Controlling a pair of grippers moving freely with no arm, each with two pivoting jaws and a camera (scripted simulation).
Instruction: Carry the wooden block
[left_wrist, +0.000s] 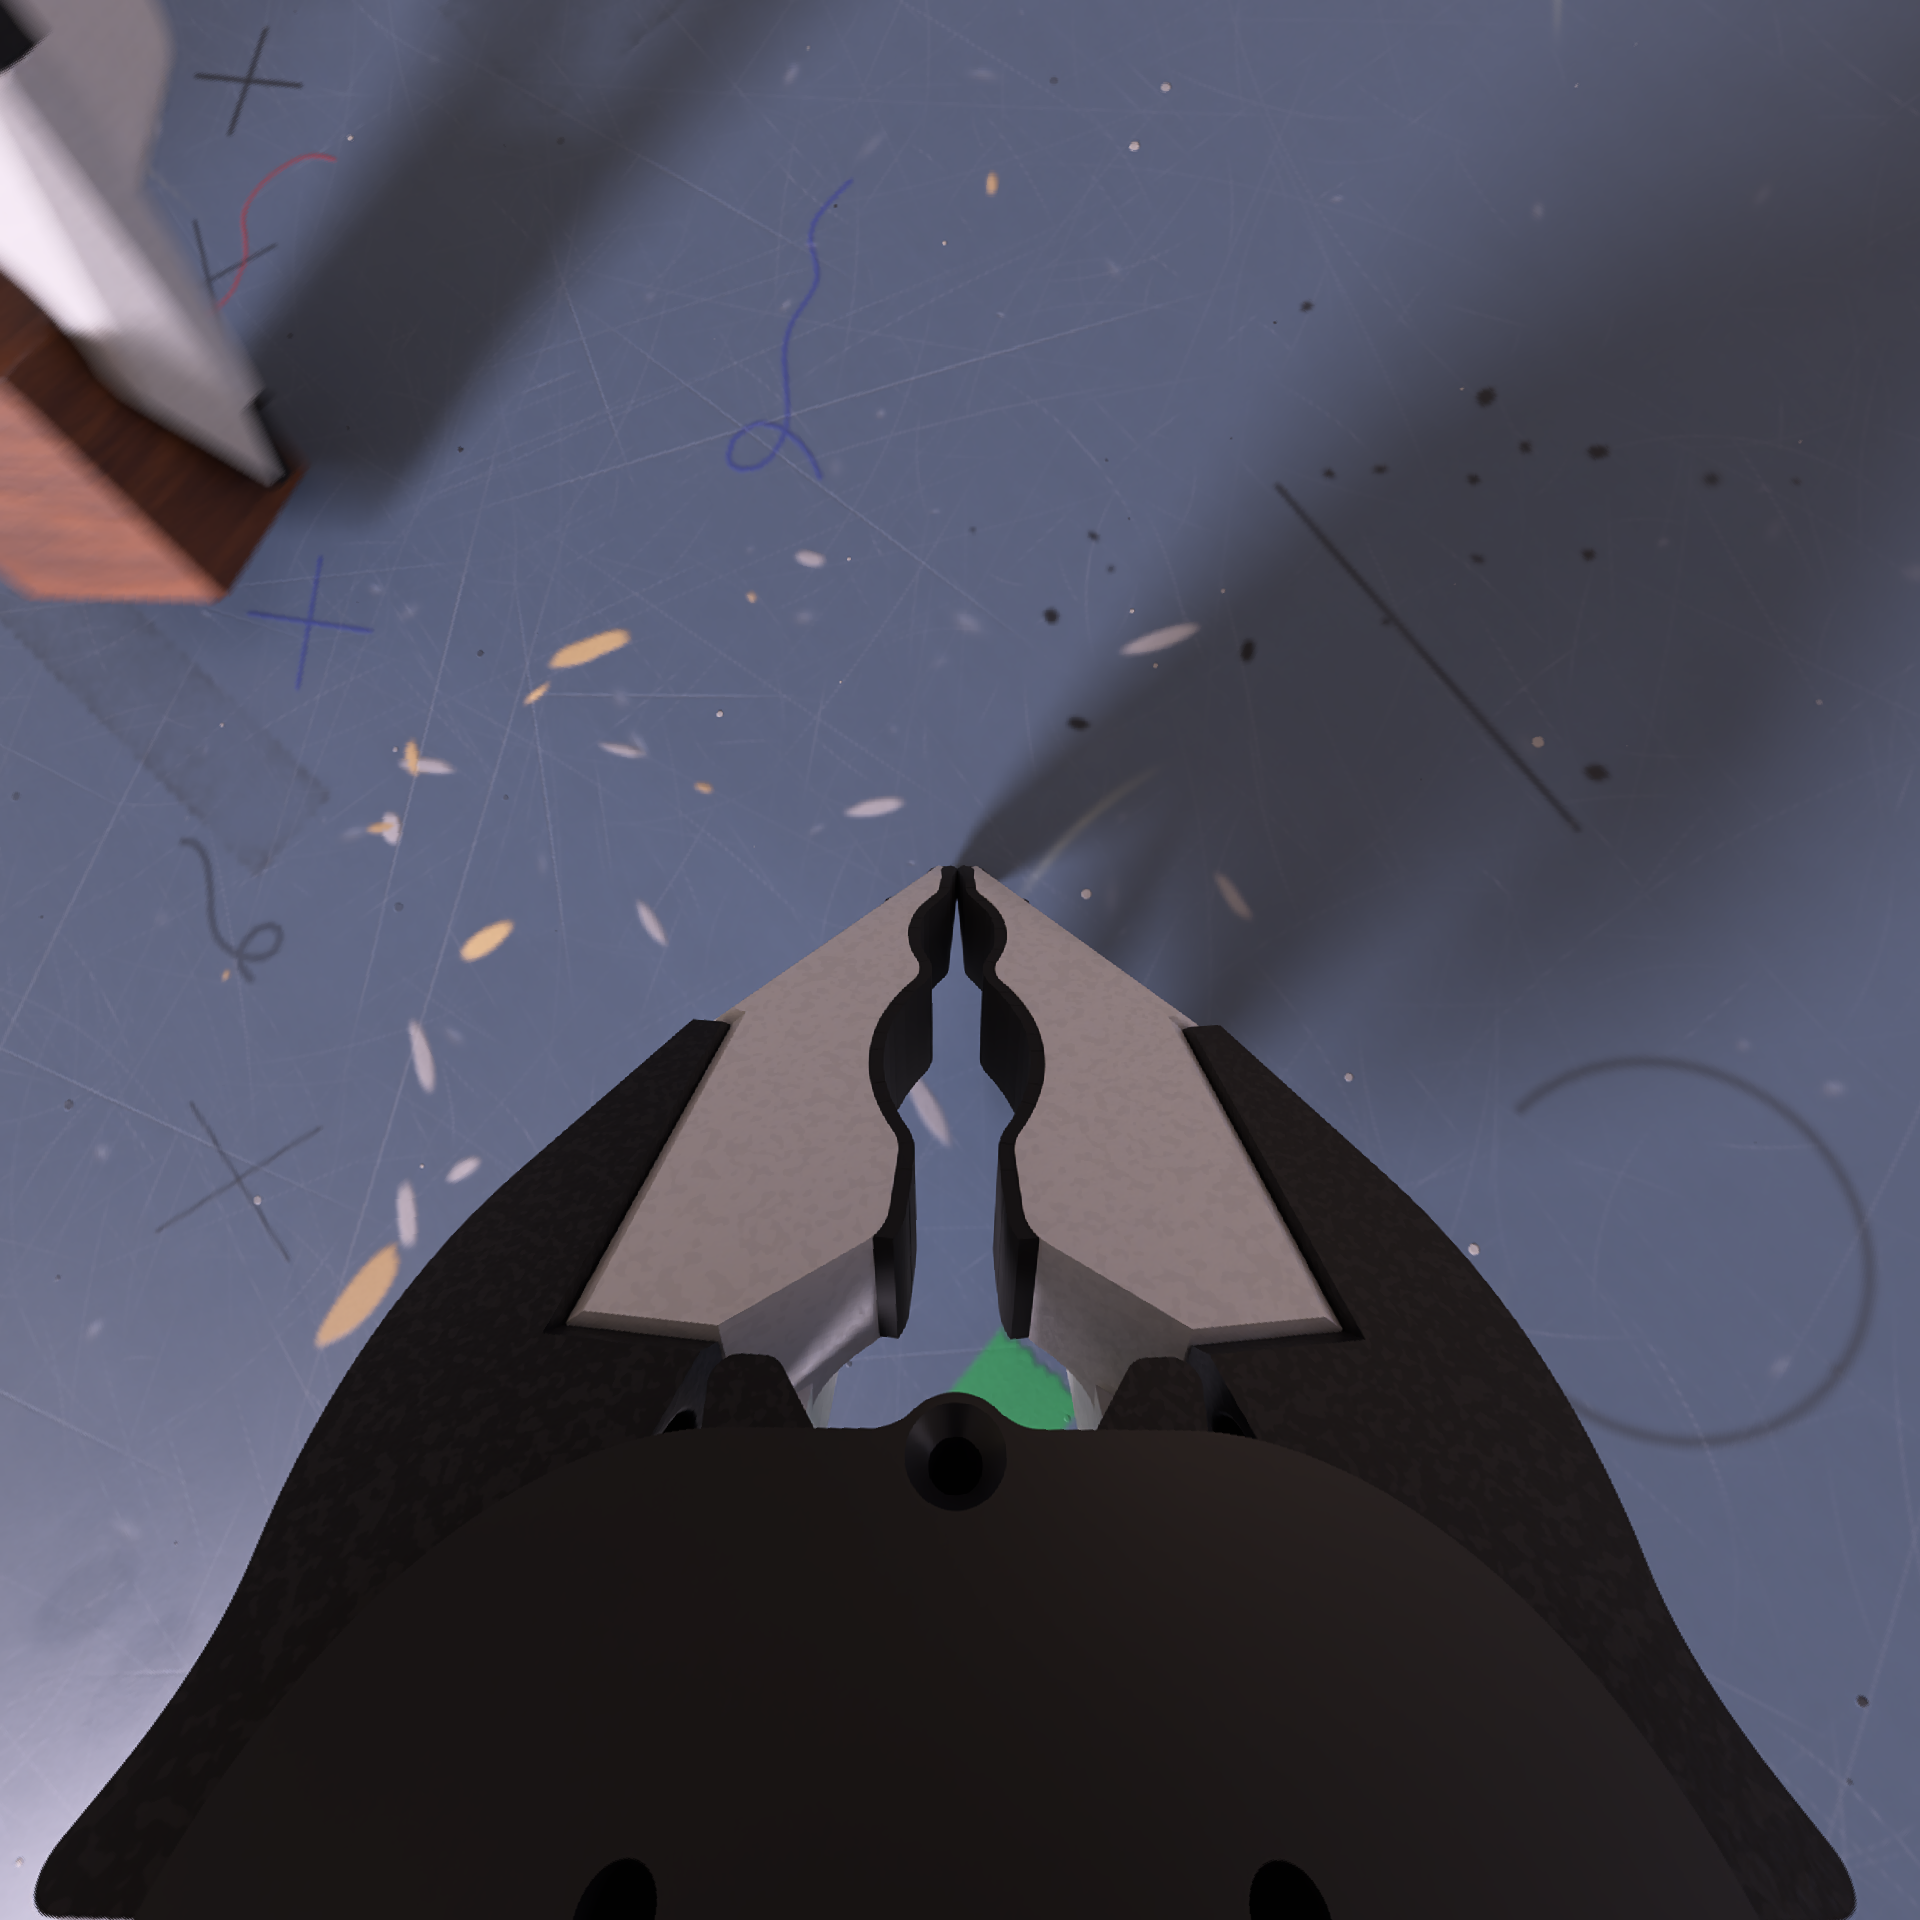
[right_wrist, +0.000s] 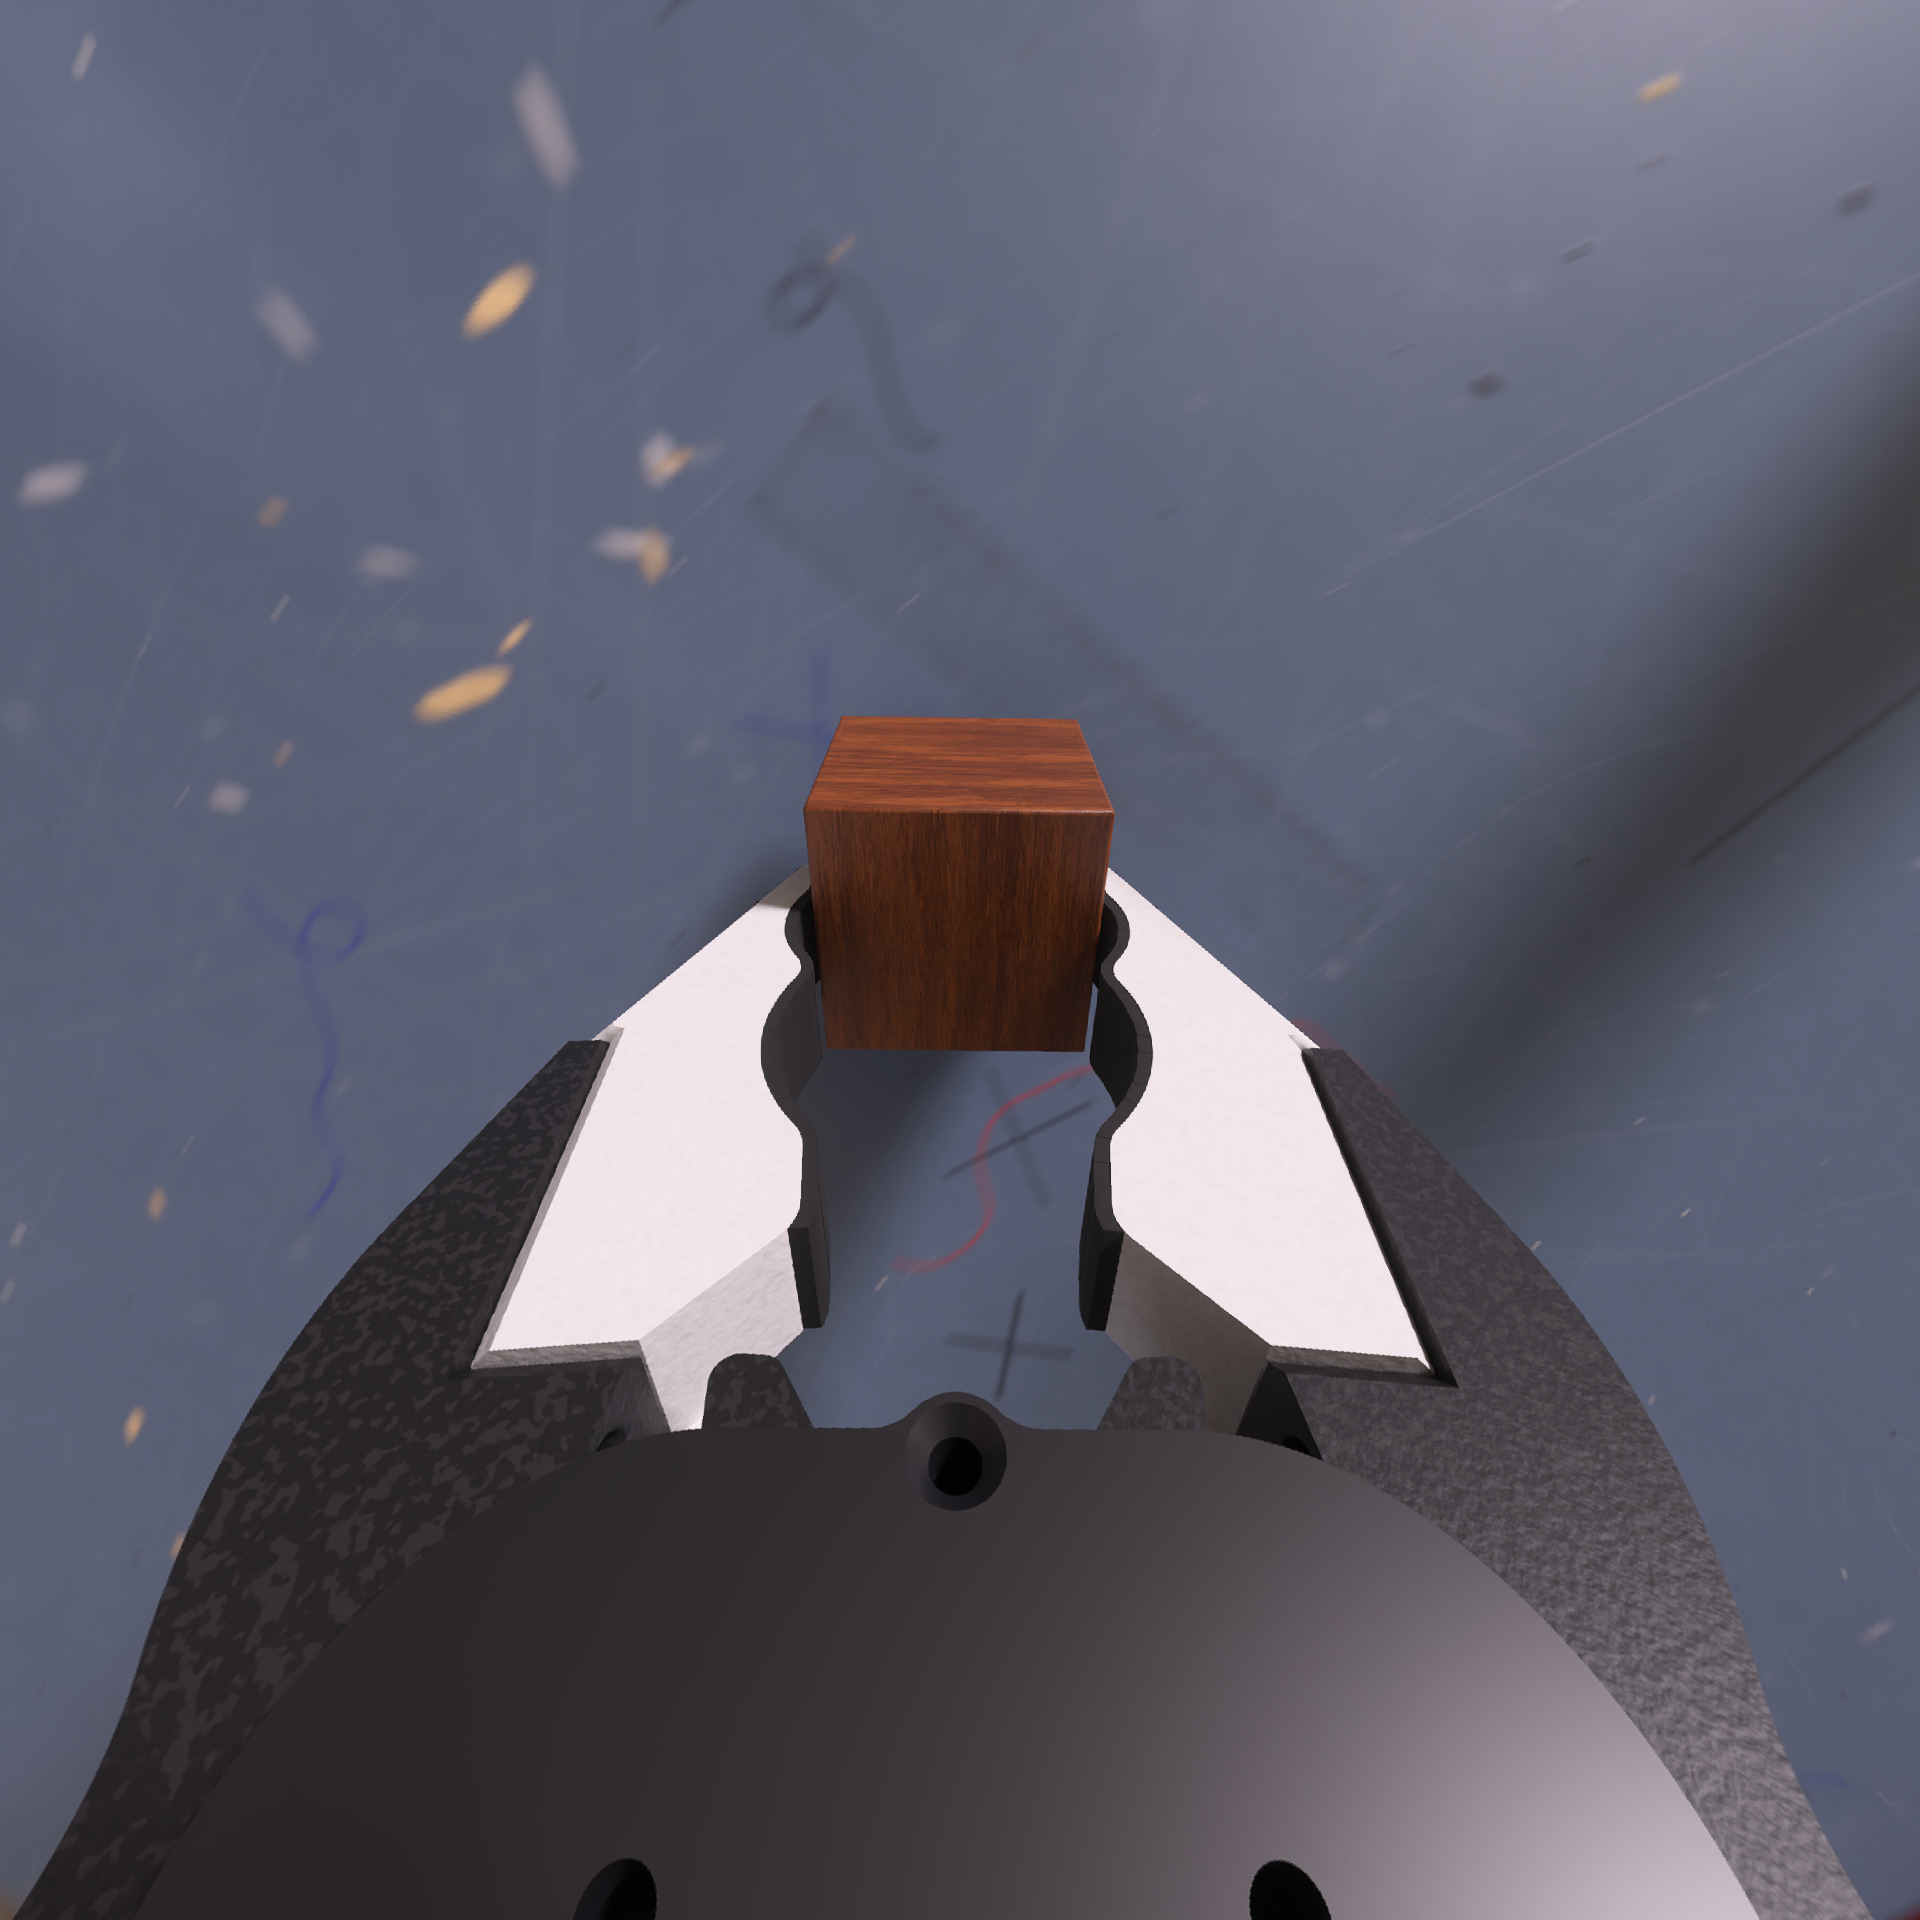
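The wooden block is a small reddish-brown cube. My right gripper is shut on it, with the fingertips pressing its left and right faces. The blue-grey table surface looks blurred behind it. In the left wrist view the block shows at the top left edge, with one white finger of the right gripper against it. My left gripper is shut and empty, its tips touching, well to the right of the block and pointing down at the table.
The blue-grey table bears scratches, pen scribbles, crosses, a drawn circle and scattered pale and tan flecks. A green patch shows on the surface between the left fingers' bases. A faint grey rectangle lies below the block.
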